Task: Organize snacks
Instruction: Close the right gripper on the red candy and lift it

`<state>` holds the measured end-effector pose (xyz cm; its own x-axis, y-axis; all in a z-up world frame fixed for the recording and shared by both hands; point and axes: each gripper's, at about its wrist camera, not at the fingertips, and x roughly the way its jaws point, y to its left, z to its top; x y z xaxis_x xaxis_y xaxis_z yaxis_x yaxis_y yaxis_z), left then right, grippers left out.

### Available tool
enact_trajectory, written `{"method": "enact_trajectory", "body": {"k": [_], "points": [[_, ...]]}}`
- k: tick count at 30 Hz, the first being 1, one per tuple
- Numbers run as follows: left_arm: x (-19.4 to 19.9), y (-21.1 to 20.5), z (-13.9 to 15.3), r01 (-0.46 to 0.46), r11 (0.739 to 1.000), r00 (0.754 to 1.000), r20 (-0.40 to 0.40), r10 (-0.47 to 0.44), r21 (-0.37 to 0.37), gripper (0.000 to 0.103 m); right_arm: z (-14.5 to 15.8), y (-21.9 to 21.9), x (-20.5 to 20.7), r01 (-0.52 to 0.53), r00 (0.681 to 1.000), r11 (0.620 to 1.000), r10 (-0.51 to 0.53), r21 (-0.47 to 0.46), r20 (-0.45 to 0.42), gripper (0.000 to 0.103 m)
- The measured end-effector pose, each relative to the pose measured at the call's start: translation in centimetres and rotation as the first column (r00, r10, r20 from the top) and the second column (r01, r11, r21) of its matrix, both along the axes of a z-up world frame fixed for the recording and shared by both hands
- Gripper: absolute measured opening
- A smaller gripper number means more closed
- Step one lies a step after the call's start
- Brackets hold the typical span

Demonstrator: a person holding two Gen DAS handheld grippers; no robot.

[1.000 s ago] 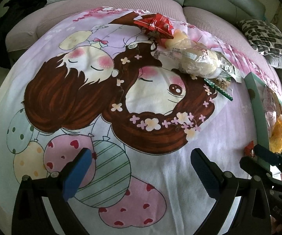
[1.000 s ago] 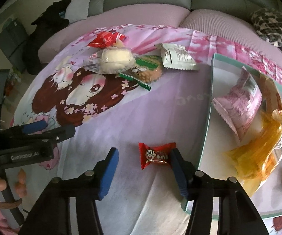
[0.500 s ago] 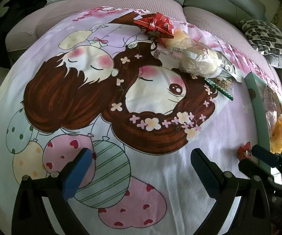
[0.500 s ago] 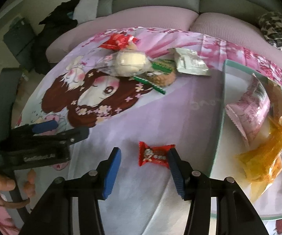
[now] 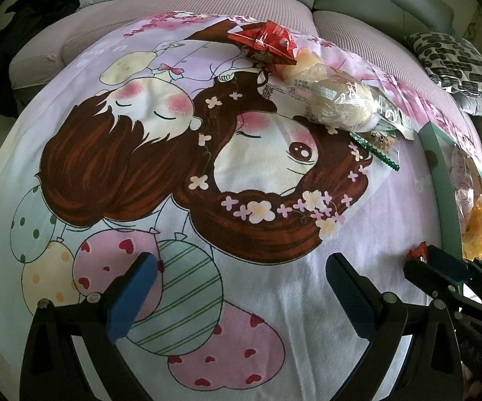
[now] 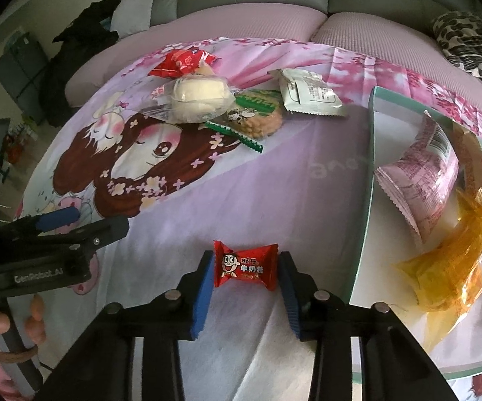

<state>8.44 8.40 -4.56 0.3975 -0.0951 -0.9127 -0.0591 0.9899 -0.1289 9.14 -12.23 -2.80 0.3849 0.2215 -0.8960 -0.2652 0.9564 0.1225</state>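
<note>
- red candy flat on the printed cloth, just left of the tray rim, between the right gripper blue pads.
- right jaws just been closing, now narrow; pads at both wrapper ends, look to be touching the twisted ends, firm pinch not confirmed.
- left gripper hovering over the balloon print, jaws wide open, nothing between them.
- long axis of the candy running pad to pad, across the view; printed face up, cartoon face end toward the left pad.
- probably the grasp step: finish the close before lifting; wrapper ends crumple, so likely squeeze until the body is caught, not just the frills.
- better kept low and centred; a grip only on the twists risks the candy swinging or slipping out.
- then likely a lift clear of the tray rim, over to the right, release into bare tray floor beside the pink packet and orange packet.
- still waiting on the cloth: bun pack, green biscuit pack, white sachet, red pack at the far end.
</note>
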Motion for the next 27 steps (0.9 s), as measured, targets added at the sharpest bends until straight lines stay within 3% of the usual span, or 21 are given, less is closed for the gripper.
{"method": "enact_trajectory", "body": {"k": [14,27], "points": [[-0.1,-0.3,0.2,0.023,1.000,1.000,0.016,-0.022,-0.019,0.101,0.0,0.2,-0.1,-0.004,1.000,1.000,0.004,-0.015,0.011,0.027],[-0.1,-0.8,0.6,0.025,0.999,0.999,0.022,-0.024,-0.033,0.101,1.2,-0.4,-0.2,0.010,0.999,1.000,-0.010,-0.005,0.043,0.026]]}}
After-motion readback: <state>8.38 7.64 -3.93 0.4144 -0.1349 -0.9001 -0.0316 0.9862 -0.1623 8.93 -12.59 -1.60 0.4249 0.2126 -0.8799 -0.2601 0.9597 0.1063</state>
